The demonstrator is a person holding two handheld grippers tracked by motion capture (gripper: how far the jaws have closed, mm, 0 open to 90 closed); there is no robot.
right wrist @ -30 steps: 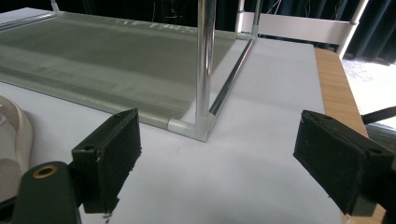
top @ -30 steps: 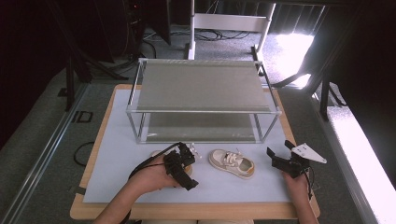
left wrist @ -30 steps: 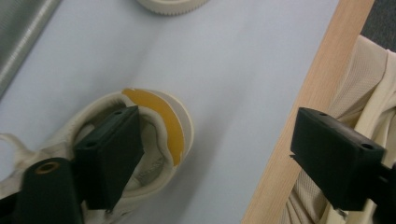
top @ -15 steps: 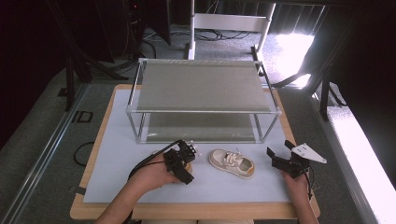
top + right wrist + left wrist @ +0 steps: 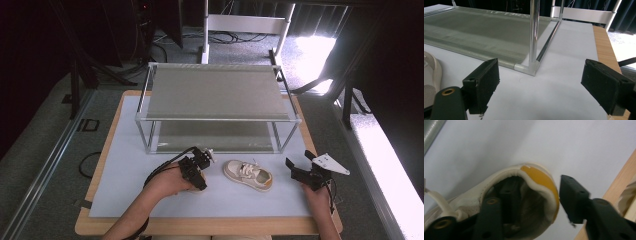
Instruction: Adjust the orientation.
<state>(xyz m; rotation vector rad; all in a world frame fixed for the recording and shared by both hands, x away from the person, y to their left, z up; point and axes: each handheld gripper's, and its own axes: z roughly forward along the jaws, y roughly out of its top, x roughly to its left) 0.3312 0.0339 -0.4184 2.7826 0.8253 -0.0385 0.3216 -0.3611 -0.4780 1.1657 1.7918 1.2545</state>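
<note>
On a white mat (image 5: 150, 195) over a wooden table (image 5: 110, 227), a 2-tier metal-framed rack (image 5: 215, 92) stands at the far side. A cream sneaker (image 5: 248, 174) with a tan heel lies on its sole near the rack's front edge, in the middle of the mat.

The left gripper (image 5: 198, 170) sits just left of that sneaker. In the left gripper view, its 2 jaws straddle the heel of a second cream shoe (image 5: 506, 195), 1 jaw inside the opening and 1 outside the yellow heel tab; whether they press the heel I cannot tell.

The right gripper (image 5: 300, 172) hovers right of the sneaker, apart from it, jaws spread wide and holding nothing, facing the rack's near right corner post (image 5: 534, 37).
</note>
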